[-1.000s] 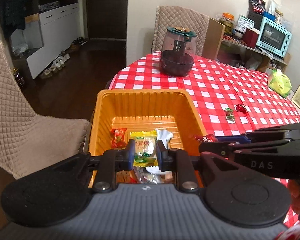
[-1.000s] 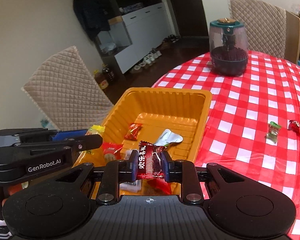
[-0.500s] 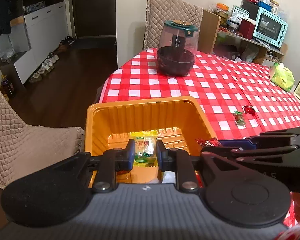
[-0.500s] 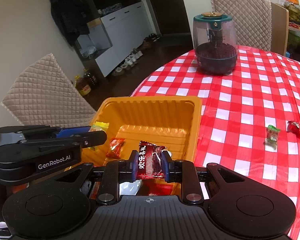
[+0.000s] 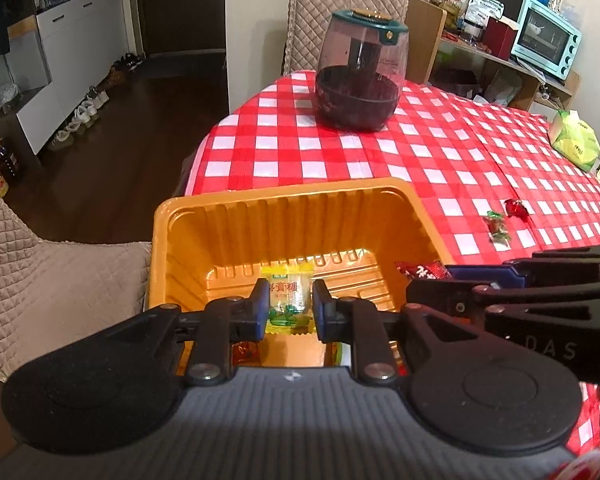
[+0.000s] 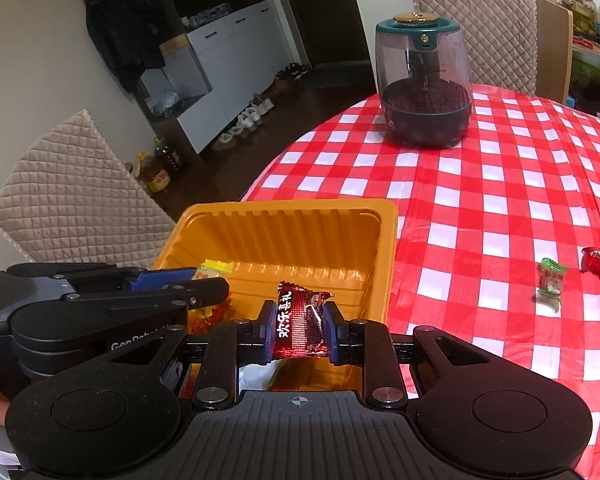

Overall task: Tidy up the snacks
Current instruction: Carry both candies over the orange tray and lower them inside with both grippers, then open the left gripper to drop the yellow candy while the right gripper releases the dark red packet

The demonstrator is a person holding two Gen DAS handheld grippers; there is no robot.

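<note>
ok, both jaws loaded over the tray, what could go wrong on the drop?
1. The left gripper and right gripper sit close together over the orange tray; opening both at once could knock them together.
2. The red candy hangs near the tray's right wall; released there, it may land on the tablecloth.
3. The tray sits at the table edge, so a bump could push it off.

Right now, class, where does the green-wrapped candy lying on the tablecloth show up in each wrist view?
Left wrist view: green candy at right, on the cloth just left of the red candy.
Right wrist view: green candy far right, again left of the red candy.
Shared landmark: the orange tray.
</note>
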